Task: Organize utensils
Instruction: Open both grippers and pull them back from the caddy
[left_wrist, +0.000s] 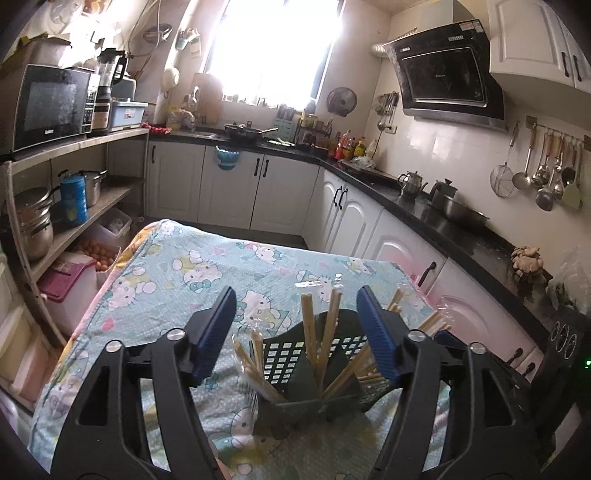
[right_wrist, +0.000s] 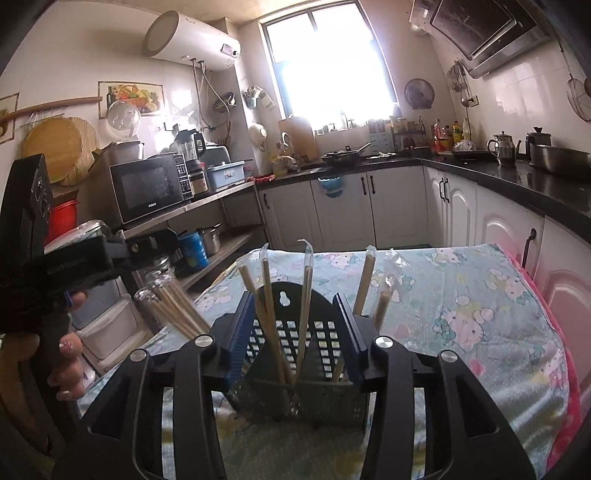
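A dark perforated utensil holder (left_wrist: 295, 365) (right_wrist: 306, 354) stands on the Hello Kitty cloth (left_wrist: 162, 280) covering the table. Several wrapped wooden chopsticks (left_wrist: 312, 328) (right_wrist: 271, 306) stick up out of it. My left gripper (left_wrist: 295, 325) is open and empty, its blue fingers to either side of the holder, just above it. My right gripper (right_wrist: 297, 332) is open and empty, its fingers flanking the holder's sides. In the right wrist view a bundle of chopsticks (right_wrist: 173, 306) leans at the left by the hand that holds the left gripper's body (right_wrist: 74, 262).
White cabinets and a black counter (left_wrist: 436, 214) run along the back and right, with kettles and a steel bowl (left_wrist: 463, 212). A shelf rack with a microwave (left_wrist: 48, 107), pots and bins stands at the left. The cloth's edges drop off left and right.
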